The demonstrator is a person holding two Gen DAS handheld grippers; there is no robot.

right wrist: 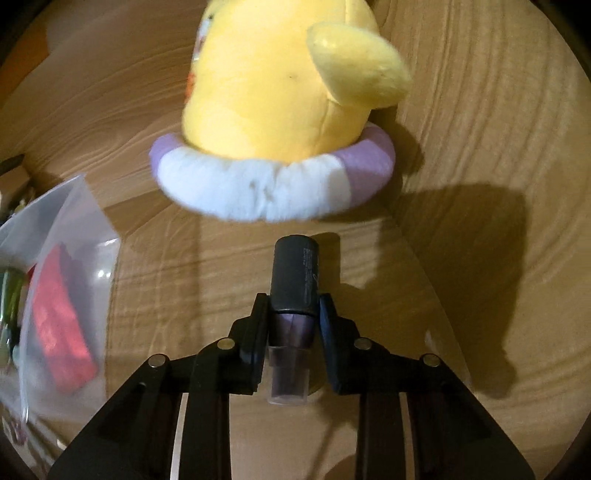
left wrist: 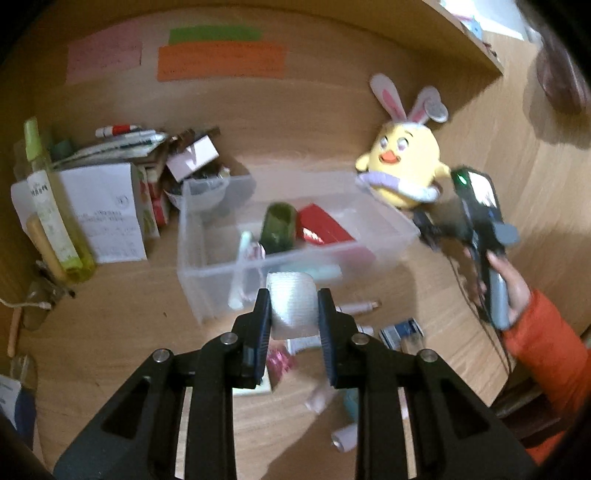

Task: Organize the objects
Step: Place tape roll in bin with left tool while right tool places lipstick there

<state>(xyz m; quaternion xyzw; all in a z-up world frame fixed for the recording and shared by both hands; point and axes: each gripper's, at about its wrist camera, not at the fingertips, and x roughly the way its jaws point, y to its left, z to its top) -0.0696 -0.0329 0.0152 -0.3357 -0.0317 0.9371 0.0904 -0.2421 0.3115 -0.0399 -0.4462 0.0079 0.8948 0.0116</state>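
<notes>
Our left gripper (left wrist: pixel 293 308) clamps a white roll (left wrist: pixel 292 308) just before the clear bin (left wrist: pixel 207 266); our right gripper (right wrist: pixel 293 314) grips a dark bottle (right wrist: pixel 294 280) beside it.

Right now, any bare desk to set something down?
Free: wood left of the clear bin, up to the green bottle; wood right of the chick plush. Crowded: under the left gripper, with small tubes and packets; back-left corner stacked with boxes.

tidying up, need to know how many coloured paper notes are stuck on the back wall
3: a pink note at left, a green note top centre, an orange note right below the green one. Others may lie out of frame.
</notes>
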